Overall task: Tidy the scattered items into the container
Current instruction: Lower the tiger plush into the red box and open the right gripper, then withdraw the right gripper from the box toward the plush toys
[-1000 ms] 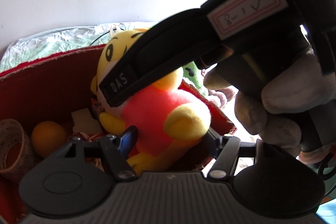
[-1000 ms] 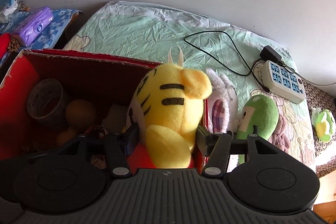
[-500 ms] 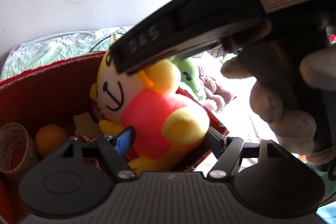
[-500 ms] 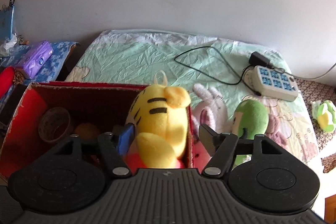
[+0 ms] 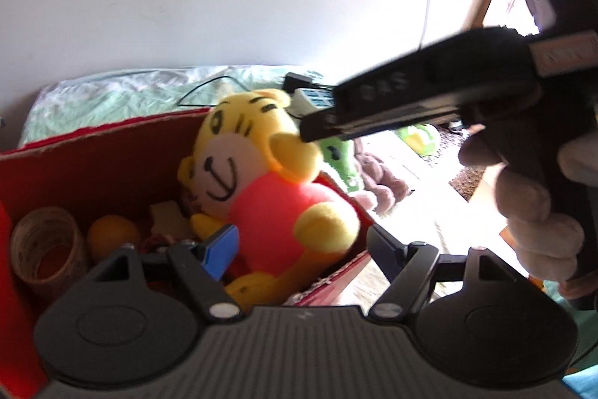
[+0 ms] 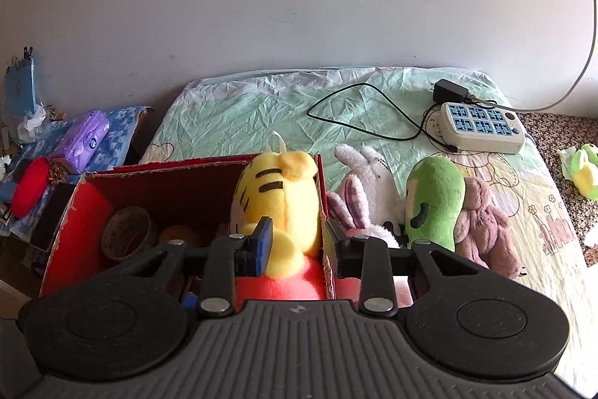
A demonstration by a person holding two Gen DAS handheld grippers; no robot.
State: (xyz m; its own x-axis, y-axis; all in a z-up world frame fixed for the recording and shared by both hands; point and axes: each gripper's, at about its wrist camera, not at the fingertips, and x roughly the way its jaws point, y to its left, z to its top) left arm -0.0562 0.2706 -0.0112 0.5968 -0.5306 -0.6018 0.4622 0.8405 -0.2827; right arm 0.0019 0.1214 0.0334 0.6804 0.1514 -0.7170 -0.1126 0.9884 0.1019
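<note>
At the bottom of the left wrist view, the left gripper [image 5: 301, 249] is hovering with its jaws standing wide on either side of the tiger plush [image 5: 273, 189], the pads apparently not pressing on it, though blur makes contact hard to judge. The tiger plush is sitting inside the red box [image 5: 93, 152], leaning against the right wall at the centre of the frame, its face turned toward the camera. To the left of it in the box, a tape roll [image 5: 45, 249] and an orange ball [image 5: 112, 234] are lying on the floor of the box. At the right edge of that frame, a gloved hand [image 5: 530, 208] is gripping the handle of the right gripper [image 6: 297, 243], whose dark body is crossing the upper right just above the plush's ear. In the right wrist view, the right gripper's jaws are closing in the lower middle of the frame; the plush's yellow back appears between them, but they are hanging above it without clamping it. Beyond the box's right wall, at centre right, a white rabbit plush [image 6: 368, 186], a green plush [image 6: 433, 200] and a mauve plush [image 6: 486, 219] are lying side by side on the green sheet [image 6: 243, 114]. Farther back, at upper right, a power strip [image 6: 482, 126] is resting on the sheet.
</note>
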